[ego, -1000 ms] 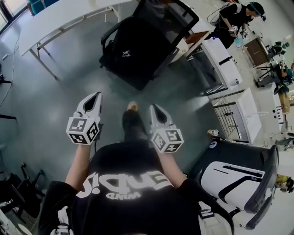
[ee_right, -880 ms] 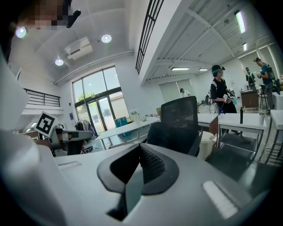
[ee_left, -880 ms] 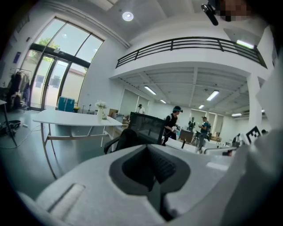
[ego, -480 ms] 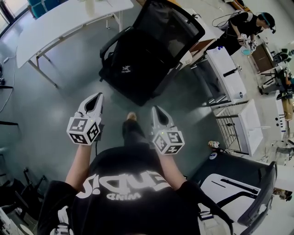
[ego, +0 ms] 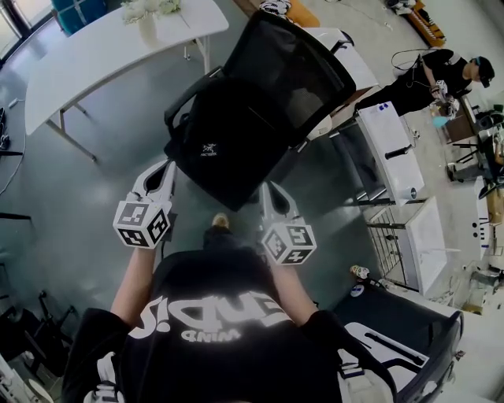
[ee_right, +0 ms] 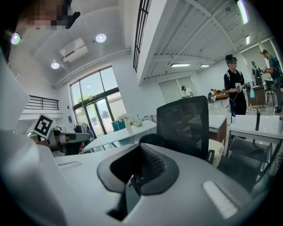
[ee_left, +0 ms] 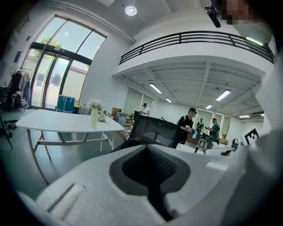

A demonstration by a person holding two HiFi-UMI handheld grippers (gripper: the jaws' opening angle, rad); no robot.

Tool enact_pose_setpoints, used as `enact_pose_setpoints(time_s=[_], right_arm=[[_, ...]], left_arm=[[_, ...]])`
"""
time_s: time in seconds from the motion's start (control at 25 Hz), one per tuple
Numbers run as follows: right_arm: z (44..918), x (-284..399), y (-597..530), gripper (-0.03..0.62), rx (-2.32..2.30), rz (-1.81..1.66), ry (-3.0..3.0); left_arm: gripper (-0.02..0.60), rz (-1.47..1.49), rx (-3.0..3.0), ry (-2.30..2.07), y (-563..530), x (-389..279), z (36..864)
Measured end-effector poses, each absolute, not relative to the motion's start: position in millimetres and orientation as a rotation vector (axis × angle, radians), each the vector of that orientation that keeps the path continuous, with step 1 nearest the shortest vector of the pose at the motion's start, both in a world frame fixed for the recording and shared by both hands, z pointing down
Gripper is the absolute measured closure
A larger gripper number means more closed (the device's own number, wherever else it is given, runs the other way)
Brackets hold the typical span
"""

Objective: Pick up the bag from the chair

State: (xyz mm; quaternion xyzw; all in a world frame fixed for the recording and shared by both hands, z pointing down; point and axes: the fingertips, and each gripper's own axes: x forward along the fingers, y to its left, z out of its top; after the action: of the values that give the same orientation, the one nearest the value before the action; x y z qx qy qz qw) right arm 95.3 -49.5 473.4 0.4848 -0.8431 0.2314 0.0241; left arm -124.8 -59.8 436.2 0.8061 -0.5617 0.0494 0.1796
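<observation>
A black bag (ego: 214, 143) with a small white logo sits on the seat of a black mesh-backed office chair (ego: 293, 64), straight ahead in the head view. My left gripper (ego: 161, 175) hangs just short of the bag's near left edge, jaws together and holding nothing. My right gripper (ego: 268, 193) is level with it, by the bag's near right corner, also shut and holding nothing. In the left gripper view the bag's top (ee_left: 128, 142) peeps over the left gripper (ee_left: 147, 150). The bag's rounded top (ee_right: 152, 138) and the chair back (ee_right: 183, 122) rise beyond the right gripper (ee_right: 140, 152).
A long white table (ego: 102, 49) with a vase of flowers (ego: 146, 14) stands to the far left. White desks (ego: 387, 134) and a wire rack (ego: 394, 228) line the right, where a person (ego: 429, 69) stands. Another dark chair (ego: 409, 346) sits at lower right.
The chair and bag have come nearer, from well ahead to right at the gripper tips. Both grippers keep the same pose, side by side and shut.
</observation>
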Motion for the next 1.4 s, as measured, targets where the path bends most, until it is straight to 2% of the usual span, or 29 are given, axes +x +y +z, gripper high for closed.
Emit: enact_pose_setpoints(time_s=[0.92, 1.16, 1.24, 1.32, 1.4], right_arm=[[486, 85, -183, 0.594, 1.548, 0.779, -2.566], [492, 71, -213, 0.594, 1.571, 0.792, -2.553], [494, 69, -219, 0.594, 1.574, 0.799, -2.548], [495, 67, -225, 0.594, 1.58, 0.806, -2.544], [495, 66, -232, 0.594, 1.588, 0.809, -2.538]], left_arm=[[0.578, 0.167, 2.33, -1.531, -208, -128, 438], [0.477, 0.169, 2.33, -1.469, -244, -135, 451], [0.409, 0.165, 2.332, -1.459, -254, -135, 455], [0.308, 0.143, 2.337, -1.452, -264, -135, 455], [0.259, 0.146, 2.337, -1.439, -273, -136, 459]])
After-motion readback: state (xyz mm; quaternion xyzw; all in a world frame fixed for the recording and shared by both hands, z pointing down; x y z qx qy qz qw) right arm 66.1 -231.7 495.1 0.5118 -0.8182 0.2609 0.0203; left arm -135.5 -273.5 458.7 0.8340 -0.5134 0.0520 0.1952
